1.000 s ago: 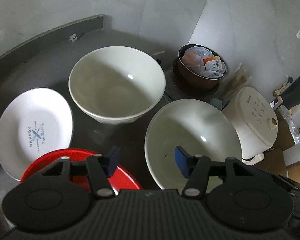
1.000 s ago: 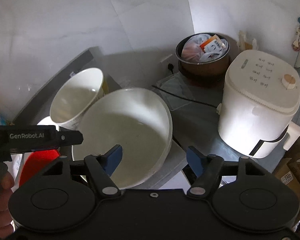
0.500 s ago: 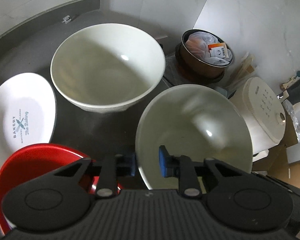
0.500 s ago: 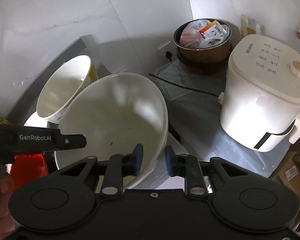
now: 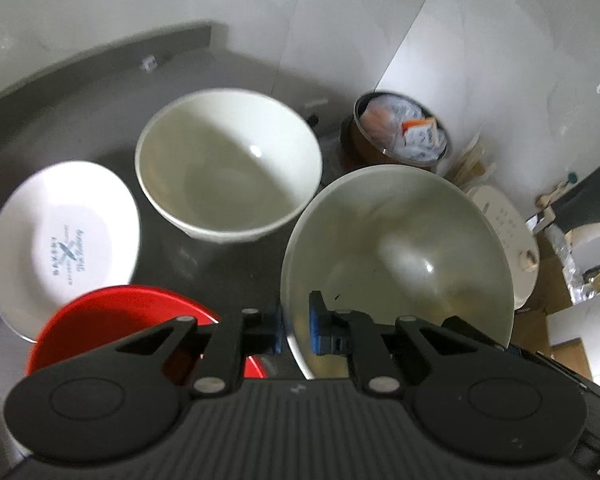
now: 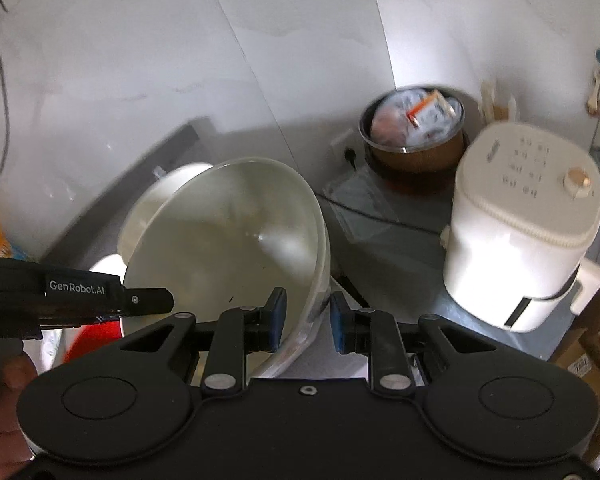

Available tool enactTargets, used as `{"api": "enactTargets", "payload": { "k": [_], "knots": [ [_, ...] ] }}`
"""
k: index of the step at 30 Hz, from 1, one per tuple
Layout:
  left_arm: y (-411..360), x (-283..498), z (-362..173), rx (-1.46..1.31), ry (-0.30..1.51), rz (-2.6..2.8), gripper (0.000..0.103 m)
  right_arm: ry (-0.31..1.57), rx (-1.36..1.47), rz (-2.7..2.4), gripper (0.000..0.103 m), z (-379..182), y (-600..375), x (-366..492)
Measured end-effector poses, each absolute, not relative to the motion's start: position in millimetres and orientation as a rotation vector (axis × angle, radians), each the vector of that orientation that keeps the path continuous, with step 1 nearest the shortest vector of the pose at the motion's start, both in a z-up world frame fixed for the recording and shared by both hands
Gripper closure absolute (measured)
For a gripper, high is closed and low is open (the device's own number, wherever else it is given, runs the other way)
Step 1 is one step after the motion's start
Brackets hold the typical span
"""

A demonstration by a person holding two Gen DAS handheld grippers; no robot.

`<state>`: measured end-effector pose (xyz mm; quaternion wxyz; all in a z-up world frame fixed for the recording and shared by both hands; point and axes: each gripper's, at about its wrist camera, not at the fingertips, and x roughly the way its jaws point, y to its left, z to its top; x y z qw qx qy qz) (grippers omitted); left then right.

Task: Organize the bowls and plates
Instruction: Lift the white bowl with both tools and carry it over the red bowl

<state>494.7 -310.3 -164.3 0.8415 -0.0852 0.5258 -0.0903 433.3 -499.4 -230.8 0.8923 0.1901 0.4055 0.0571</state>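
Note:
A wide shallow white bowl (image 5: 400,256) hangs tilted above the dark counter (image 5: 100,92), held at two places on its rim. My left gripper (image 5: 296,330) is shut on the near rim. My right gripper (image 6: 306,322) is shut on the bowl (image 6: 228,240) at its right rim. The left gripper (image 6: 152,301) shows at the left of the right wrist view. A deep white bowl (image 5: 228,164) stands just behind, partly hidden (image 6: 168,184). A white plate with a blue logo (image 5: 64,240) and a red plate (image 5: 140,320) lie to the left.
A brown pot stuffed with packets (image 5: 400,132) stands at the back right. A white countertop appliance (image 6: 520,232) is to the right, with a clear lid (image 6: 360,208) and a black cable beside it. Tiled walls (image 5: 340,20) close in behind. A hand (image 6: 4,400) grips the left tool.
Both grippers went from open to shut on the shallow bowl's rim. The bowl has since come up off the counter and tilted.

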Motion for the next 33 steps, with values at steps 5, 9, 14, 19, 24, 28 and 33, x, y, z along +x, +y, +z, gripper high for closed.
{"api": "enactTargets", "payload": {
  "k": [5,9,14,19,24,28,33],
  "knots": [
    [-292,481,-140,-0.212,1.066,-0.185,0.091,0.809,0.379,0.146,0.08,-212,-490,423],
    [-273,469,-124,-0.226,1.034,-0.176,0.091,0.786,0.37,0.172,0.08,-199,-476,413],
    [-247,454,-111,-0.247,1.017,-0.164,0.091,0.775,0.358,0.203,0.08,-188,-456,401],
    [-226,437,-106,-0.253,1.008,-0.148,0.091,0.767,0.346,0.22,0.08,-180,-434,387],
    [-206,417,-109,-0.255,1.017,-0.134,0.091,0.775,0.333,0.237,0.079,-178,-414,372],
    [-191,404,-116,-0.265,1.033,-0.123,0.091,0.795,0.331,0.243,0.079,-181,-398,360],
    [-175,391,-124,-0.271,1.051,-0.109,0.091,0.826,0.326,0.241,0.079,-187,-381,349]
  ]
}}
